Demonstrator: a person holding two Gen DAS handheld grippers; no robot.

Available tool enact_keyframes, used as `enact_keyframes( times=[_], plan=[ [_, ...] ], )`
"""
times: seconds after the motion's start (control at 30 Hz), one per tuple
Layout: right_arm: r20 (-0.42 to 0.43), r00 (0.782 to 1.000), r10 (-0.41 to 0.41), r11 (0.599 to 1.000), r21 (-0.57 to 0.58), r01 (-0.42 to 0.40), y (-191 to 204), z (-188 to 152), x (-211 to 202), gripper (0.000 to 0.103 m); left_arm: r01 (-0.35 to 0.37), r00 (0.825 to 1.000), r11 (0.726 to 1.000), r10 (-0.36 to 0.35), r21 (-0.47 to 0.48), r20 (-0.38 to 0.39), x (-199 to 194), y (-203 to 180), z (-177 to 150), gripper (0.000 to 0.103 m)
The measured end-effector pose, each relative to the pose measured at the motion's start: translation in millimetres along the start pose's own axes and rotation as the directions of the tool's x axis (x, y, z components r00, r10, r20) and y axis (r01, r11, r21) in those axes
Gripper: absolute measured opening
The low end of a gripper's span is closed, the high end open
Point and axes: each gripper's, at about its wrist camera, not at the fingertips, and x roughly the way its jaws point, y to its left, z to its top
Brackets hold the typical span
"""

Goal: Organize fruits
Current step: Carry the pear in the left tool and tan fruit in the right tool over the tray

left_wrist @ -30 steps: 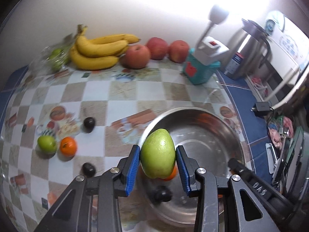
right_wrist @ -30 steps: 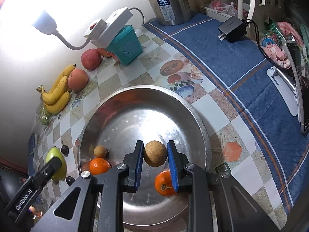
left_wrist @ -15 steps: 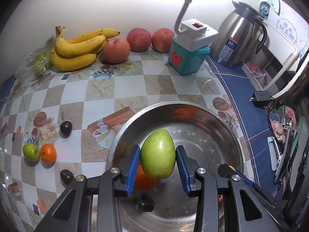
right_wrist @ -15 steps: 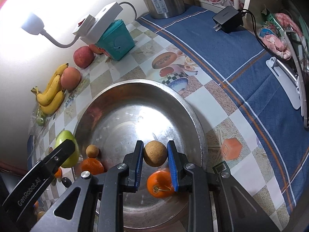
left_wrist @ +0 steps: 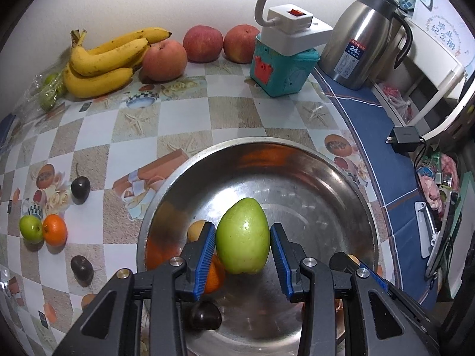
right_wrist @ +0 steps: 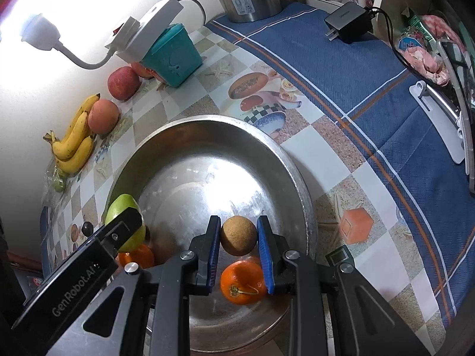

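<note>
A green pear-shaped fruit is clamped between the blue pads of the left gripper, whose jaws are closed on its sides, and it is held over the near-left part of a large steel basin. In the right wrist view the same fruit is seen at the basin's left rim, partly hidden by the left gripper's black finger. A small round brown fruit is gripped by the right gripper, its jaws drawn in as narrow as they go on it, and it is held above the basin's near side. Directly below it an orange with a stem is lying in the basin. Another orange and a small tan fruit are seen in the basin beside the left gripper's left pad, and a dark round fruit is seen at the basin's near edge; whether it is inside cannot be told.

On the checked tablecloth to the left of the basin a small green fruit and an orange fruit are found touching each other, with two dark plums nearby. Along the wall a bunch of bananas, three reddish apples and a bag of green fruit are lined up. A teal box carrying a white lamp base is placed to their right, and a steel flask is standing on a blue cloth further right, where a black charger is also lying.
</note>
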Motion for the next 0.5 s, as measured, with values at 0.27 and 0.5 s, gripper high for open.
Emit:
enact_keyframes(
  times=[0.27,0.5],
  plan=[
    [-0.017,1.0,-0.011,1.0,0.001,0.011,-1,-1,6,0.026,-0.003,1.0,1.0,0.003,0.002,-0.022,9,-1,-2,0.041],
    [-0.031,0.999,-0.026,1.0,-0.003,0.026,-2,-2,11,0.026,-0.002,0.999,1.0,0.002,0.003,-0.04,16,-1,-6,0.041]
  ],
)
